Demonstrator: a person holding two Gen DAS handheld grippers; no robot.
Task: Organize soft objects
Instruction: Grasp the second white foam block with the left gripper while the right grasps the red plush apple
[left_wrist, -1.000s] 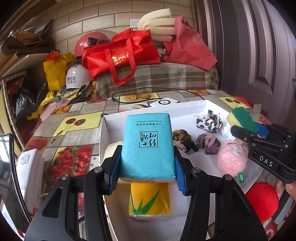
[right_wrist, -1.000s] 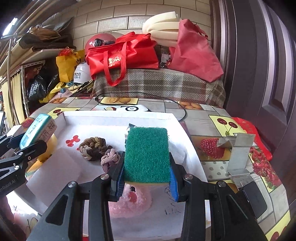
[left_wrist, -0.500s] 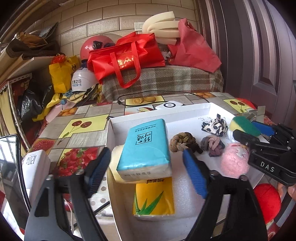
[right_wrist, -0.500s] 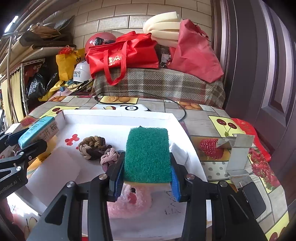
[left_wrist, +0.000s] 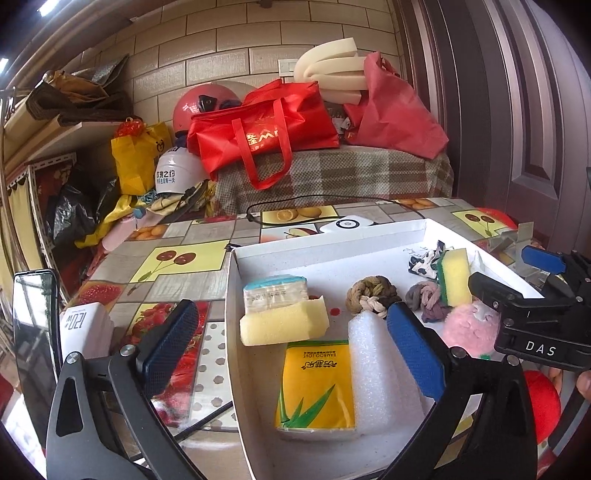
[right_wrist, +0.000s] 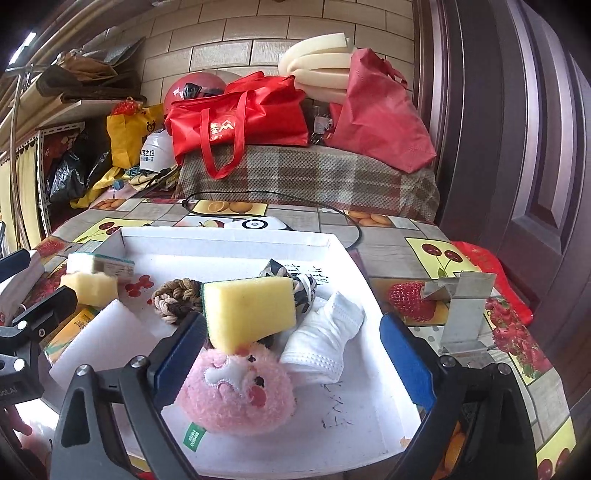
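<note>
**Both grippers spread over a tray of soft things**

Fruit-print tablecloth (left_wrist: 166, 258) under everything, red strawberries and cherries across it. On it, a white tray (left_wrist: 332, 240) with low walls, holding all the soft items.

Inside the tray, largest first:
- White foam block (left_wrist: 373, 373), lying along the near middle, touching the yellow tissue pack (left_wrist: 314, 391) on its left.
- Yellow tissue pack flat on the tray floor, green leaf print up.
- Blue tissue pack (left_wrist: 275, 291) at the far left, resting on a pale yellow sponge (left_wrist: 284, 326) below it.
- Pink plush toy (right_wrist: 236, 391) near the front right, white face patch up, green tag at its base.
- Green-backed yellow sponge (right_wrist: 249, 312) tilted, leaning on top of the pink plush toy, yellow side toward the right wrist camera.
- White face mask (right_wrist: 325, 339) just right of the plush.
- Brown knotted rope toy (left_wrist: 371, 295) mid-tray, a grey-purple knot (left_wrist: 424, 299) beside it.
- Black-and-white scrunchie (left_wrist: 424, 258) toward the far right wall, behind the tilted sponge.

Left gripper (left_wrist: 291, 339) spread wide, blue pads apart, nothing between them; hovering over the tray's left half. Right gripper (right_wrist: 291, 354) likewise spread wide and empty, left pad close beside the tilted sponge and plush, touching or not unclear.

Off the tray: a bent metal bracket (right_wrist: 461, 314) on the cloth to the right, a black cable (right_wrist: 277, 199) at the far edge.
</note>
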